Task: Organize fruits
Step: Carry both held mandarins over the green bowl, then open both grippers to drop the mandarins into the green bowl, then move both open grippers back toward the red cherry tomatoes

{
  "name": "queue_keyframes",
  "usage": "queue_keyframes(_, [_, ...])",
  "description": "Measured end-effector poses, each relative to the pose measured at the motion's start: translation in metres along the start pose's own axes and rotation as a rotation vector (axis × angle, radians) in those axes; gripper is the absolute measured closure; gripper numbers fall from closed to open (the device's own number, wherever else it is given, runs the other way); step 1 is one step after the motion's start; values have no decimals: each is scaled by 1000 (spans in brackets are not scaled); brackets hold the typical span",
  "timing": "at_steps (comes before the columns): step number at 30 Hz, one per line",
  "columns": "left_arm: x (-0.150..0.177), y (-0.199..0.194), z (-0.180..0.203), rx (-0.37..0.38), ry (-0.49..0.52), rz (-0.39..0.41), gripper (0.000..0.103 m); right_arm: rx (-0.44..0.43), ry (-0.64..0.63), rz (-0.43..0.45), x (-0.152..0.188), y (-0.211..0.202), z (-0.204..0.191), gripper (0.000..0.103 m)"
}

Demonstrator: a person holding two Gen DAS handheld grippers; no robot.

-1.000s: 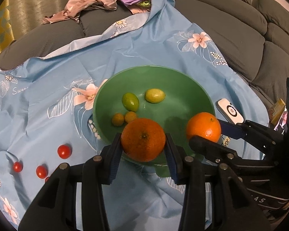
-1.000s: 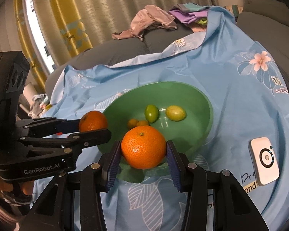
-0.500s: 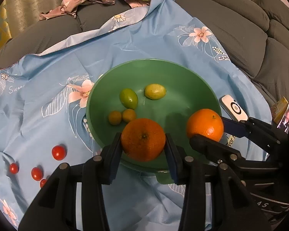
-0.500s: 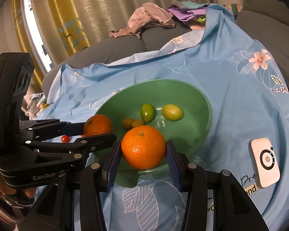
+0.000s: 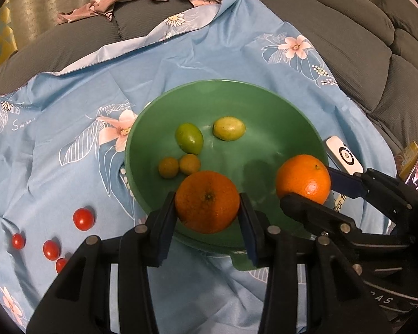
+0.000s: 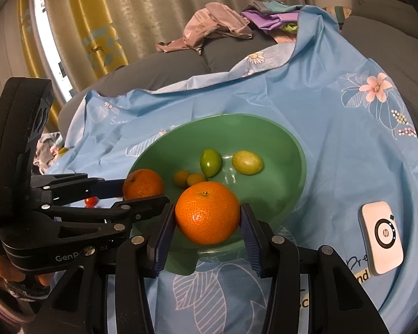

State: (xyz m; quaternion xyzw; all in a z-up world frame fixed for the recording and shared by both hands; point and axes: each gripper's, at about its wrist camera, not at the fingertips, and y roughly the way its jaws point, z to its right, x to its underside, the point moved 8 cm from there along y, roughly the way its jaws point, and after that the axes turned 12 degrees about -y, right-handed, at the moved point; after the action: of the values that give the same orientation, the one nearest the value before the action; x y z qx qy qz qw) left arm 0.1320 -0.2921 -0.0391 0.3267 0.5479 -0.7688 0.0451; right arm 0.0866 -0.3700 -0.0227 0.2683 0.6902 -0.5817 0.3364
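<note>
In the left wrist view my left gripper is shut on an orange, held over the near rim of the green bowl. At the right of that view my right gripper is shut on a second orange above the bowl's right side. The right wrist view shows the right gripper clamping its orange above the bowl, with the left gripper and its orange at the bowl's left rim. In the bowl lie a green fruit, a yellow-green fruit and two kumquats.
Several cherry tomatoes lie on the blue floral cloth left of the bowl. A white device rests on the cloth to the bowl's right. Grey sofa cushions and a heap of clothes lie behind.
The left gripper with its orange has edged slightly in over the bowl. The right gripper has not moved, and both grips are unchanged.
</note>
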Motion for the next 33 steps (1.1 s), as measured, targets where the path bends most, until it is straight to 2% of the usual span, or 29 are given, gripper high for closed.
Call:
queue_keyframes(4, [-1,-2,-2,-13,4,9,57,16,-10,-13,1,1,1,55])
queue_keyframes(7, [-3,-6,-5,-22,-4,21,50,41,-26,-25,1,0,1,55])
queue_keyframes(9, [-3,-9,-8,-32,-12,30,40,66,-38,-25,0,-3,1,55])
queue_keyframes(13, [-1,-25,-11,-31,-25,59,37,76,-44,-17,-2,-13,-2,55])
queue_keyframes(15, [3,-35,-15,-38,-28,73,30,75,-47,-13,-4,-19,-7,55])
queue_keyframes(19, [17,-55,-26,-54,-53,89,26,70,-66,-5,-6,-28,-22,55])
queue_keyframes(25, [51,-78,-60,-102,-114,76,25,46,-107,9,-12,-41,-46,55])
queue_keyframes(33, [99,-106,-118,-147,-269,63,25,-16,-174,-7,-11,-39,-85,55])
